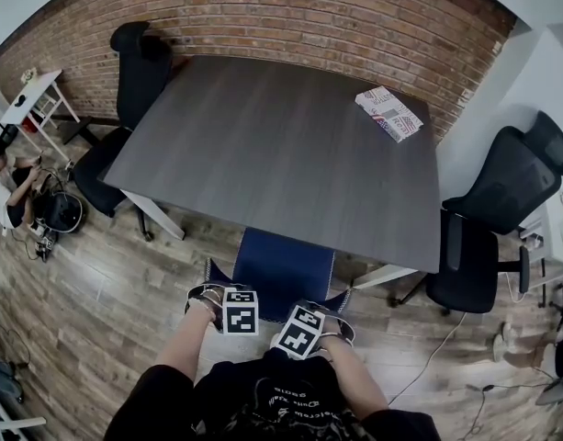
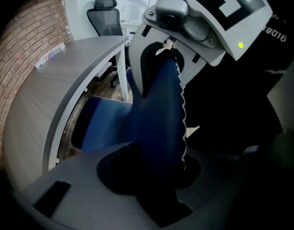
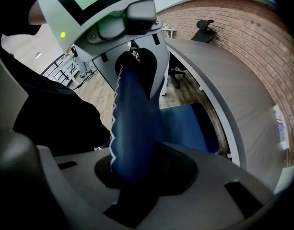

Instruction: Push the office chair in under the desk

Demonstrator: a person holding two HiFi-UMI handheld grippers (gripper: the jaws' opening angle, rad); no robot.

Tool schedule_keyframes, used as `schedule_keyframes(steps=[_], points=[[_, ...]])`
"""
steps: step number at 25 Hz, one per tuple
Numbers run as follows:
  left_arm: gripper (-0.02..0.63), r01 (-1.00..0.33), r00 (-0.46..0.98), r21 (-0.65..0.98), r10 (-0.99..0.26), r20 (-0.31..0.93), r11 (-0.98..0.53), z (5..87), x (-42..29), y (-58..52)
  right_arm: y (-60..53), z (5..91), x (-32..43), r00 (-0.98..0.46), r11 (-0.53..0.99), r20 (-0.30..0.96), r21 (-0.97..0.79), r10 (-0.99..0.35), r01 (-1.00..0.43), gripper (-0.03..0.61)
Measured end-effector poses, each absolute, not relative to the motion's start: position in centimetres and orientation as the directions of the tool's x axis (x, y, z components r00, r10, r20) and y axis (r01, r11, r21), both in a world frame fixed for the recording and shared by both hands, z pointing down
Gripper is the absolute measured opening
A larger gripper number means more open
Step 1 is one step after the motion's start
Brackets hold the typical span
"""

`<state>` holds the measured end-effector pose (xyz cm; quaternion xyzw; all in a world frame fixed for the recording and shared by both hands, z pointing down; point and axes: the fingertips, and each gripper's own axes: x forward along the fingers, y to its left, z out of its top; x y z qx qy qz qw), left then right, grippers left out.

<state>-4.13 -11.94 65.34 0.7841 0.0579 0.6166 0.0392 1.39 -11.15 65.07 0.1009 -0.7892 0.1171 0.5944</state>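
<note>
Left hand-held gripper (image 1: 210, 297) and right hand-held gripper (image 1: 329, 320) both partly closed, clamped on top edge of blue office chair (image 1: 283, 263) backrest. Seat tucked partly under grey worktop (image 1: 281, 145), at its near edge.

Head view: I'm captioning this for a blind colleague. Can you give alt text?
Seen from above, the left gripper and right gripper each clamp the backrest of a blue office chair whose seat sits partly under a grey desk. Two black chairs flank the desk.
</note>
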Motion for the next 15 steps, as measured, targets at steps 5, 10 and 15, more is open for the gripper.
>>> schedule_keyframes(steps=[5,10,15], points=[[0.121,0.032,0.243,0.163,0.166,0.956,-0.986,65.5,-3.8,-12.1,-11.7,65.2,1.5,-0.274,0.954,0.962,-0.071,-0.012,-0.291,0.109],[0.121,0.019,0.231,0.146,0.146,0.962,-0.989,65.2,-3.6,-12.9,-12.1,65.0,2.0,-0.273,0.955,0.962,-0.071,-0.01,-0.289,0.109],[0.121,0.016,0.232,0.149,0.148,0.961,-0.989,65.2,-3.4,-13.2,-12.5,65.0,2.1,-0.276,0.955,0.961,-0.072,-0.011,-0.287,0.109]])
